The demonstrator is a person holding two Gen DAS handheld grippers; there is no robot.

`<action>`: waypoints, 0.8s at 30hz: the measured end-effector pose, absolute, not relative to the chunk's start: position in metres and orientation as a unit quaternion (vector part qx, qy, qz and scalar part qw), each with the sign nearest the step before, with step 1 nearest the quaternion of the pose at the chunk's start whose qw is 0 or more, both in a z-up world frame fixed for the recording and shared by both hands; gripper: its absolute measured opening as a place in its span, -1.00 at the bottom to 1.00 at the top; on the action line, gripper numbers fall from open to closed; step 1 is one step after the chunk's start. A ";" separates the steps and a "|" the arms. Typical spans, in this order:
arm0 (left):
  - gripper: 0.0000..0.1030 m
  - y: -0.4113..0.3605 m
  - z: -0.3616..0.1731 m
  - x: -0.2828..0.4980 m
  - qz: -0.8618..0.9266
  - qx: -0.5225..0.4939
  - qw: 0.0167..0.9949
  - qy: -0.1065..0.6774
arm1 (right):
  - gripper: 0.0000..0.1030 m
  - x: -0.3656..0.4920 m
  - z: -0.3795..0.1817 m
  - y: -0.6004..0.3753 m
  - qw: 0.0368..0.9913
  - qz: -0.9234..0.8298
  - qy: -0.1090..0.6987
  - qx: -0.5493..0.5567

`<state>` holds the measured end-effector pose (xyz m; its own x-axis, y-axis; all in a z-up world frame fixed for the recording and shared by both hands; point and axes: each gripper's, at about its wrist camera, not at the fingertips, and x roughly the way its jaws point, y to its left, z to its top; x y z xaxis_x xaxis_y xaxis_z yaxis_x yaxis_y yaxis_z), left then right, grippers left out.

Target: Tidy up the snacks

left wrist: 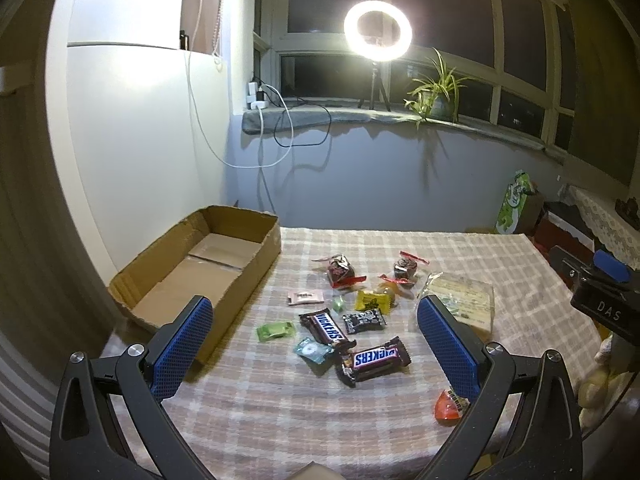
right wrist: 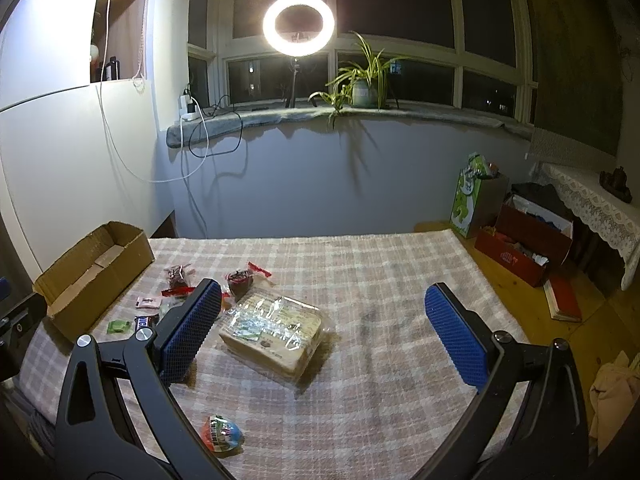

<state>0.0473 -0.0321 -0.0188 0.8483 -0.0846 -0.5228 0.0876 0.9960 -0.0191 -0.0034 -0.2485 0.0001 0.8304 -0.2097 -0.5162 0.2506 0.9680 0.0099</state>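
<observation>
A cardboard box is sitting at the left edge of the table, with the snacks lying to its right. 2 Snickers bars are lying near the middle, one just in front of the other, and 2 small wrapped candies are resting behind them. A clear-wrapped pack is lying to the right of the cluster, and nearer the front edge a round wrapped sweet, possibly a jelly cup, is sitting apart. Behind the table, a ring light and a potted plant are standing on the windowsill.
</observation>
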 end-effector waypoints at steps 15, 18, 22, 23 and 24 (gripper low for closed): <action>0.92 -0.066 -0.047 0.082 -0.091 0.010 0.944 0.317 | 1.00 0.022 -0.031 -0.269 0.942 -0.117 0.310 0.051; 0.91 -0.071 -0.055 0.093 -0.105 0.003 0.937 0.333 | 1.00 0.029 -0.040 -0.274 0.938 -0.114 0.322 0.054; 0.90 -0.081 -0.068 0.109 -0.131 -0.007 0.924 0.359 | 1.00 0.037 -0.051 -0.283 0.934 -0.096 0.336 0.069; 0.90 -0.084 -0.071 0.113 -0.137 -0.011 0.921 0.366 | 1.00 0.039 -0.054 -0.285 0.933 -0.089 0.341 0.077; 0.88 -0.085 -0.075 0.117 -0.145 -0.016 0.916 0.374 | 1.00 0.041 -0.058 -0.288 0.931 -0.083 0.344 0.084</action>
